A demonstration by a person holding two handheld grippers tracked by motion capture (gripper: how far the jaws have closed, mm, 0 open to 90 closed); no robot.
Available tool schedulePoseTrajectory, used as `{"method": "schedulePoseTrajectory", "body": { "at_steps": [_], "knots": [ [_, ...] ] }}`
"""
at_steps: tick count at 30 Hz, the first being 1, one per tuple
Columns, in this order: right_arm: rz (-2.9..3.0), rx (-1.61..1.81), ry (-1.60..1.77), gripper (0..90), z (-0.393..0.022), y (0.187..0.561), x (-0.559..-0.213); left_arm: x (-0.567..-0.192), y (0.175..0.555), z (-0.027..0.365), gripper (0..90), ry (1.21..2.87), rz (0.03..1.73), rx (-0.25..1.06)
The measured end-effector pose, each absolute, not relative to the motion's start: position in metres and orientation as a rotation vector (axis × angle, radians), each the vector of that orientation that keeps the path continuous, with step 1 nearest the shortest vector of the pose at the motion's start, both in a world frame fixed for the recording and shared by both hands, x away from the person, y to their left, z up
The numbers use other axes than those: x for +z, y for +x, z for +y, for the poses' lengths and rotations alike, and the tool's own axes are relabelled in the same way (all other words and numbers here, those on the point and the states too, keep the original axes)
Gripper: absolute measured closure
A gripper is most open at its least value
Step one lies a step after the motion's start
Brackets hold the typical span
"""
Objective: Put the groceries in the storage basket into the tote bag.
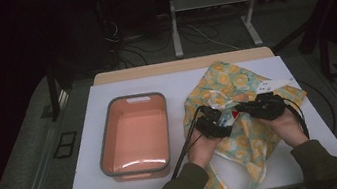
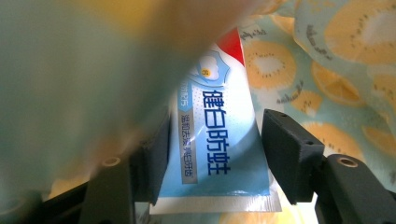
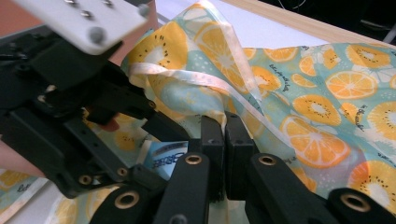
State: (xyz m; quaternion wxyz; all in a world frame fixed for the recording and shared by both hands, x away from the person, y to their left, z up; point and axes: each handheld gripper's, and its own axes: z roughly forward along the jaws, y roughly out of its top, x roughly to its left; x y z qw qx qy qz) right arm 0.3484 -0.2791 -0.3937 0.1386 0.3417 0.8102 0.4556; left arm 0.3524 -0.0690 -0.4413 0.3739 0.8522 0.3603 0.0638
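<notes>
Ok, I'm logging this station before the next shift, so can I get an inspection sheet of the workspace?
Surface: white table top, wooden edge at the far side.
Job's things: toothpaste tube at the mouth of the fruit-print cloth bag; pink bin beside it, nothing inside.
Clutter: nothing seen.
Grippers: left hand-held gripper jaws either side of the tube, contact unclear; right hand-held gripper shut on the bag's cloth.
Cables: black gripper cable across the table; loose cables on the floor.
Surroundings: dark room, grey stand legs behind.

Glossy plastic tube (image 2: 212, 140) between matt black jaws, soft printed cloth bag (image 1: 236, 84), smooth plastic tub (image 1: 134, 132) beside it
</notes>
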Motion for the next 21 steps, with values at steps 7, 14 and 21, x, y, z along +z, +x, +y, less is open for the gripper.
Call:
{"method": "schedulePoseTrajectory", "body": {
  "at_steps": [7, 14, 21],
  "knots": [
    [2.352, 1.312, 0.99, 87.9, -0.278, 0.348, -0.394, -0.427, 0.326, -0.045, 33.4, 2.133, 0.842, 0.138],
    [2.387, 1.298, 0.991, 85.6, -0.276, 0.348, -0.398, -0.416, 0.294, -0.024, 28.2, 2.136, 0.697, 0.102],
    [2.423, 1.293, 0.998, 54.3, -0.276, 0.336, -0.399, -0.414, 0.282, -0.015, 25.8, 2.104, 0.665, 0.092]
  ]
}}
